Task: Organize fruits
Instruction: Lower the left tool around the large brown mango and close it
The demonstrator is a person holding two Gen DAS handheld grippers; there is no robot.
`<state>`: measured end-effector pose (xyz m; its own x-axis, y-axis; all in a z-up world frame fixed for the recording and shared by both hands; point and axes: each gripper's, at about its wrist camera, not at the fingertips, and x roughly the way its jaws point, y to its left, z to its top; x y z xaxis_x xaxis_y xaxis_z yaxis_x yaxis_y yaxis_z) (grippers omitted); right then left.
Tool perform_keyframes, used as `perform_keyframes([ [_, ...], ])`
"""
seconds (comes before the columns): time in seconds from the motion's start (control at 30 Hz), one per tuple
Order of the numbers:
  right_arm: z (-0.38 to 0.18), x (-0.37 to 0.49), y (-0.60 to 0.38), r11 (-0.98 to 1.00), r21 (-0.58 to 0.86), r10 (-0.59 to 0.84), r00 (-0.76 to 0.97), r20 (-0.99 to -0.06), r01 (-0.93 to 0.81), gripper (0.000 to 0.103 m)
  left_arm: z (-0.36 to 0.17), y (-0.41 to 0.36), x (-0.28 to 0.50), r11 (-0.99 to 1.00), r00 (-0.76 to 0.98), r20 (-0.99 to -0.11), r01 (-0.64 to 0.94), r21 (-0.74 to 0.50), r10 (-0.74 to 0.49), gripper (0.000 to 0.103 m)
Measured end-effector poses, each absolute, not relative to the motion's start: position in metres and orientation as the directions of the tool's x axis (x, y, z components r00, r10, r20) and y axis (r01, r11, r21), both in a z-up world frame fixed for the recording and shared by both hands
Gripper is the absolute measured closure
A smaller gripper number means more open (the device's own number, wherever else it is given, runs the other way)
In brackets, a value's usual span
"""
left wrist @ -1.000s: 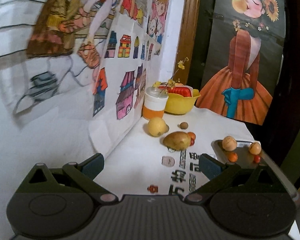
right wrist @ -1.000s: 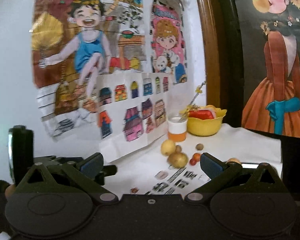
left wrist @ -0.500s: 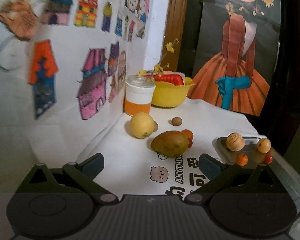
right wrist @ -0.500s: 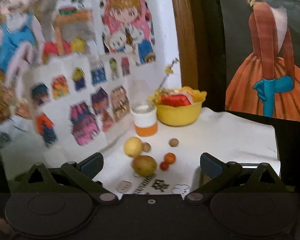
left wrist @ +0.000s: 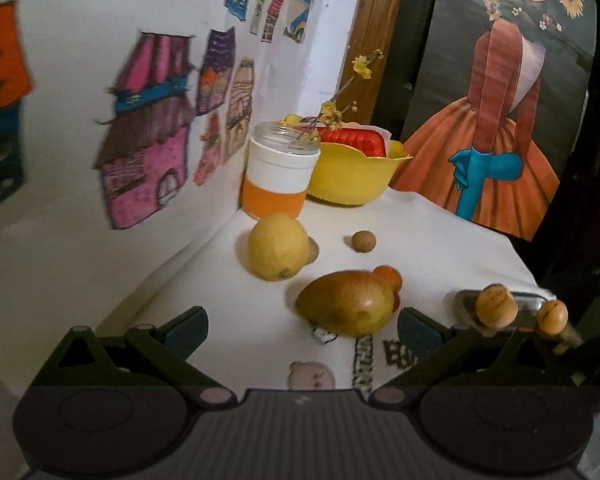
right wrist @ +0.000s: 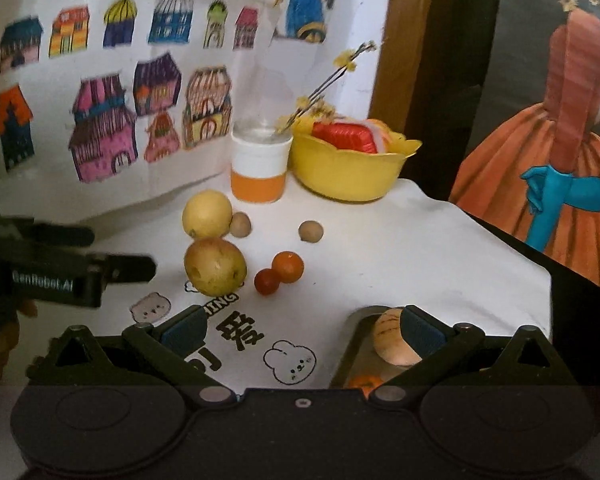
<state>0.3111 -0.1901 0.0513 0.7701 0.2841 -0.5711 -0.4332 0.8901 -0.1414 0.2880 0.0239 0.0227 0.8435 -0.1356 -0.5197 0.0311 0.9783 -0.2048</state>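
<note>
While both claws hang spread & empty, left claw (left wrist: 302,330) & right claw (right wrist: 302,330), the job looks partly done. Metal tray (right wrist: 350,354), nearest: approx 2 tan fruits (left wrist: 496,310), 1 small orange. Beyond tray on tabletop (right wrist: 400,240): 1 mango (right wrist: 215,266), 1 lemon (right wrist: 207,214), 2 small orange-red fruits (right wrist: 287,266), 2 brown nuts (right wrist: 311,232). Farthest: 1 yellow bowl (right wrist: 348,176).
</note>
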Motion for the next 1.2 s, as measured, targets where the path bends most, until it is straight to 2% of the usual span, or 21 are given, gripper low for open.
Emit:
perform_keyframes([
  [0.37,0.032,0.333,-0.167,0.822,-0.273,0.294,0.784,-0.547,-0.499,0.003,0.007,0.008,0.333,0.957,0.852,-0.473,0.1,-0.273,-0.224,0.0],
  [0.53,0.022,0.345,-0.157,0.798,-0.326,0.279,0.79,-0.546,-0.507,0.008,-0.009,0.007,0.345,0.959,0.822,-0.517,0.116,-0.26,-0.239,0.001],
  [0.6,0.017,0.35,-0.153,0.791,-0.332,0.279,0.785,-0.553,-0.514,0.01,-0.011,0.012,0.348,0.949,0.812,-0.52,0.124,-0.29,-0.265,0.001],
  [0.83,0.006,0.358,-0.142,0.764,-0.352,0.283,0.771,-0.57,-0.541,0.02,-0.013,0.02,0.351,0.938,0.809,-0.519,0.108,-0.331,-0.276,0.001],
  [0.93,0.004,0.359,-0.14,0.755,-0.352,0.294,0.765,-0.573,-0.554,0.026,-0.012,0.02,0.35,0.937,0.81,-0.515,0.112,-0.331,-0.279,0.006],
  [1.13,0.003,0.363,-0.141,0.76,-0.35,0.289,0.767,-0.574,-0.548,0.045,-0.013,0.02,0.349,0.926,0.806,-0.507,0.13,-0.353,-0.306,0.017],
  [1.2,0.003,0.365,-0.141,0.76,-0.352,0.286,0.767,-0.574,-0.547,0.048,-0.013,0.019,0.35,0.924,0.804,-0.504,0.137,-0.357,-0.314,0.02],
])
